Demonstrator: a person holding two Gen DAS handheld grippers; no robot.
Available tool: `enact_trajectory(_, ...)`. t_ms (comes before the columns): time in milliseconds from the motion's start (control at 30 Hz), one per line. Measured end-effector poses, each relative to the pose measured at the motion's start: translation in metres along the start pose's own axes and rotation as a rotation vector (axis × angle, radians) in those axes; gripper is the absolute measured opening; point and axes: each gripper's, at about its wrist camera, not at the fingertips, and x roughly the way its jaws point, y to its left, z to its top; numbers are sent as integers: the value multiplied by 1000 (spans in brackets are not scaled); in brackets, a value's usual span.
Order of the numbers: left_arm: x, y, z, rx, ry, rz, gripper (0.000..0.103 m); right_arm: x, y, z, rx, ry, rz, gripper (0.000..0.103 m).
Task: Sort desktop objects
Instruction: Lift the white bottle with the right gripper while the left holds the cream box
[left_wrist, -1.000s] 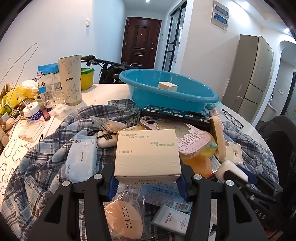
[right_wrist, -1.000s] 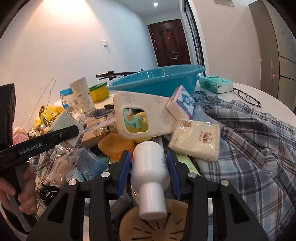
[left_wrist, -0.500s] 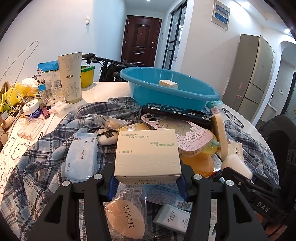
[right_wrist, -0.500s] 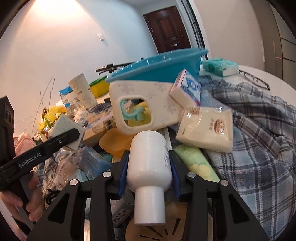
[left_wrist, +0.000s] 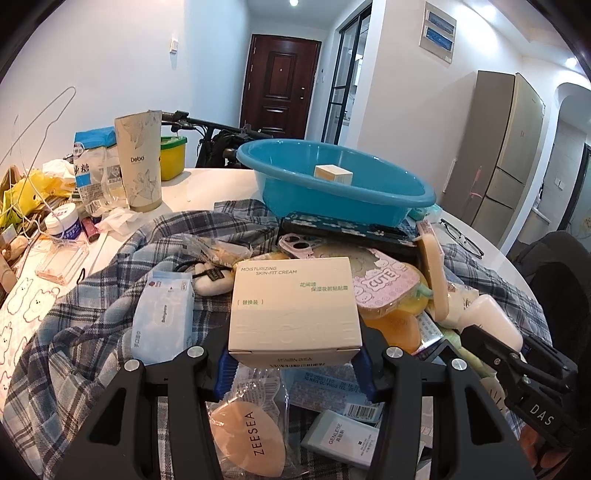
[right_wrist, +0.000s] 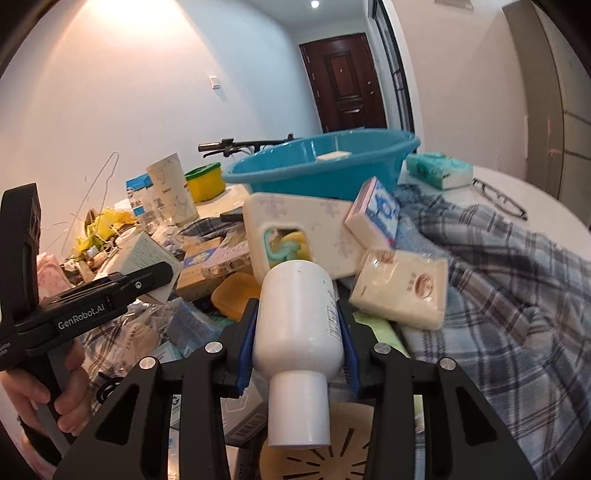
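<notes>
Fingers (right_wrist: 255, 343) of the right gripper (right_wrist: 297, 345) are clamped on the white bottle (right_wrist: 297, 325), lifted just above the clutter on the plaid cloth (right_wrist: 517, 295), and should be kept firmly closed until the blue basin (right_wrist: 321, 173) is reached.

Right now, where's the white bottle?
In the right wrist view the white bottle sits clamped in the right gripper, cap toward the camera, just below the cream phone case.

Glossy plastic basin (left_wrist: 332, 199), matt cardboard cream box (left_wrist: 293, 306), smooth white plastic bottle (right_wrist: 299, 325), soft plaid cloth (right_wrist: 517, 295)
</notes>
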Motion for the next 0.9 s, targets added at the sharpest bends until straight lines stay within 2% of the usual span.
enact_trajectory(433, -20, -10, 13, 66, -88, 53, 54, -13, 6, 24, -44, -73, -52, 38)
enact_trajectory(567, -35, -17, 24, 98, -143, 68, 54, -18, 7, 34, -48, -102, -53, 38)
enact_trajectory(667, -49, -22, 35, 119, -187, 46, 54, -25, 12, 46, -71, -138, -50, 38)
enact_trajectory(900, -73, -31, 58, 140, -281, 48, 54, -48, 27, 74, -121, -254, -55, 38)
